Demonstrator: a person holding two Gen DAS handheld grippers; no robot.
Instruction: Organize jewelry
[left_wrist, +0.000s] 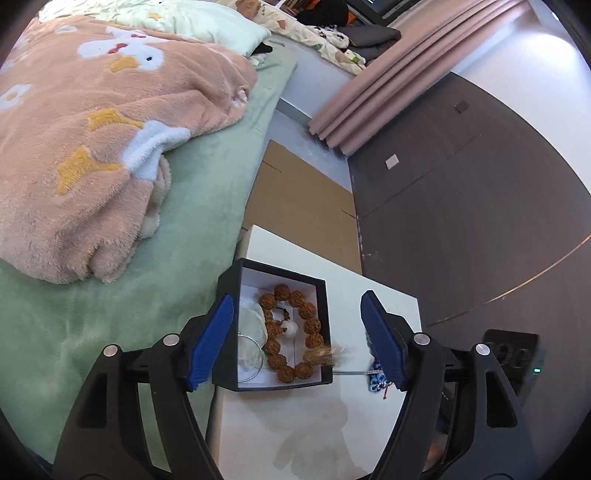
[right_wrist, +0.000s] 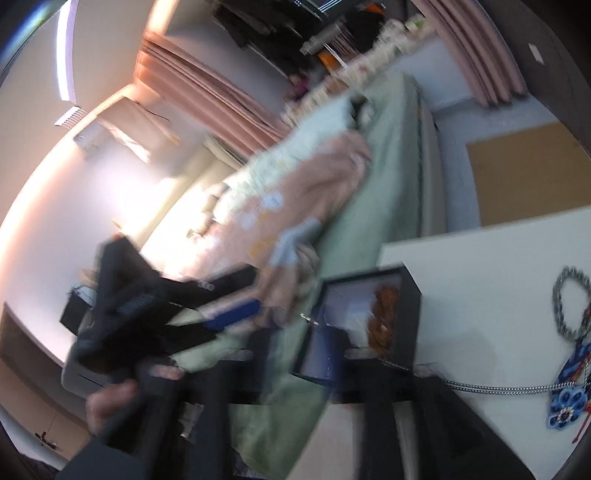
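Left wrist view: the left gripper (left_wrist: 297, 339) hovers with its blue fingers (left_wrist: 212, 341) spread wide, straddling the open black box (left_wrist: 229, 291) that stands on the white table (left_wrist: 325, 417) beside the bed (left_wrist: 122, 306). Inside the box lies a brown bead bracelet (left_wrist: 291, 330) with a tan tassel (left_wrist: 327, 355) draped over the box wall, and a clear bangle (left_wrist: 251, 354) next to it. Outside the box, a silver chain (left_wrist: 351, 373) runs from the box wall to a blue charm (left_wrist: 377, 380) partly hidden behind the right-hand finger. Right wrist view (heavily motion-blurred): the right gripper (right_wrist: 332, 354) points at the near wall of the box (right_wrist: 410, 295); one blue finger (right_wrist: 323, 354) shows at the wall, but blur prevents telling whether the fingers are spread or closed, or whether they hold anything. On the table (right_wrist: 480, 277) the chain (right_wrist: 495, 389) leads from the box to the blue charm (right_wrist: 567, 402), with a silver loop (right_wrist: 570, 306) above it. Judged step: the chain piece remains to be boxed. To do it well, the pinch should fall on the charm or the chain just beside it, the lift should clear the box wall before release, and the other gripper should steady the light box, since a dragging chain could tip or slide it.
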